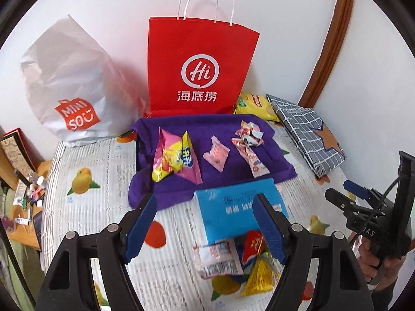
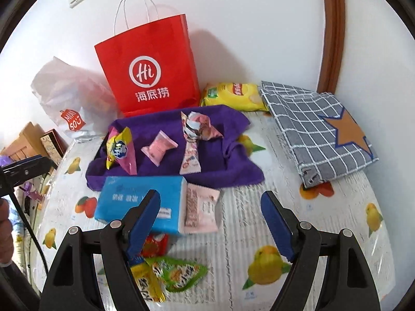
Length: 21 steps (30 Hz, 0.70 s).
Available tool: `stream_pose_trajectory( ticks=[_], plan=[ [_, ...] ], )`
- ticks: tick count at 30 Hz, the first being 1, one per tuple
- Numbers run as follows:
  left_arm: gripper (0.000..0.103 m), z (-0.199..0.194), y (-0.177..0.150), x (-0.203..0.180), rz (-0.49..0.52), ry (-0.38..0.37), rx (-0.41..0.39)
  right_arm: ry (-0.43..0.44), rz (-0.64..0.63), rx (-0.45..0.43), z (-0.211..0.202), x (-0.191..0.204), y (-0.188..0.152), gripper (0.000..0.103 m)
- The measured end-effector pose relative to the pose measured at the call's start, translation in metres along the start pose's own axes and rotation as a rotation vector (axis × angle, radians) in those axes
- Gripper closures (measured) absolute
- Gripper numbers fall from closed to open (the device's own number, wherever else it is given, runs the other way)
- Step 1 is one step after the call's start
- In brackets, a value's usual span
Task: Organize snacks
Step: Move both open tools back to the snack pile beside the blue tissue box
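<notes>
A purple cloth [image 1: 207,178] [image 2: 233,165] lies on the table and carries a pink-and-yellow pouch [image 1: 176,158] [image 2: 120,150], a pink candy [image 1: 216,154] [image 2: 158,148] and a heap of pink-and-white wrappers [image 1: 249,142] [image 2: 195,132]. In front of it lies a blue tissue pack [image 1: 230,215] [image 2: 129,202] with a pink wafer packet [image 2: 201,211] beside it. Loose snacks [image 1: 233,259] [image 2: 168,272] are piled nearer me. My left gripper [image 1: 205,223] is open above the tissue pack and the pile, holding nothing. My right gripper [image 2: 211,223] [image 1: 347,197] is open and empty over the table, right of the wafer.
A red paper bag [image 1: 199,72] [image 2: 150,70] and a white Miniso bag [image 1: 70,88] [image 2: 70,103] stand against the wall. A yellow chip bag [image 1: 255,106] [image 2: 233,96] and a folded grey checked fabric box [image 1: 306,134] [image 2: 316,132] lie at the right. A cluttered desk [image 1: 23,181] is at left.
</notes>
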<state>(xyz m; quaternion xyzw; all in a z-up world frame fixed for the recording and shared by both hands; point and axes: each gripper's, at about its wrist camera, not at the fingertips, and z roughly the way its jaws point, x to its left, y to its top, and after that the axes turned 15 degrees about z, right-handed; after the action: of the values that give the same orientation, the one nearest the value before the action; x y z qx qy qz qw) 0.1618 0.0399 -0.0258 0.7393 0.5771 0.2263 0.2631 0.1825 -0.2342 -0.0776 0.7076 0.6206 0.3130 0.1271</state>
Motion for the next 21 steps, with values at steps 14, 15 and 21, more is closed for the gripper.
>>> stream_pose_trajectory(
  ticks=[14, 15, 21],
  plan=[
    [0.028, -0.012, -0.053, 0.008, -0.077, 0.113, 0.034, -0.009, 0.026, 0.076, 0.009, -0.027, -0.039, 0.024],
    [0.028, -0.009, -0.059, 0.012, -0.096, 0.110, 0.046, -0.004, 0.027, 0.083, 0.010, -0.029, -0.041, 0.026],
    [0.028, 0.001, -0.080, 0.018, -0.142, 0.095, 0.093, 0.108, 0.016, 0.142, 0.022, -0.021, -0.060, 0.036]
  ],
)
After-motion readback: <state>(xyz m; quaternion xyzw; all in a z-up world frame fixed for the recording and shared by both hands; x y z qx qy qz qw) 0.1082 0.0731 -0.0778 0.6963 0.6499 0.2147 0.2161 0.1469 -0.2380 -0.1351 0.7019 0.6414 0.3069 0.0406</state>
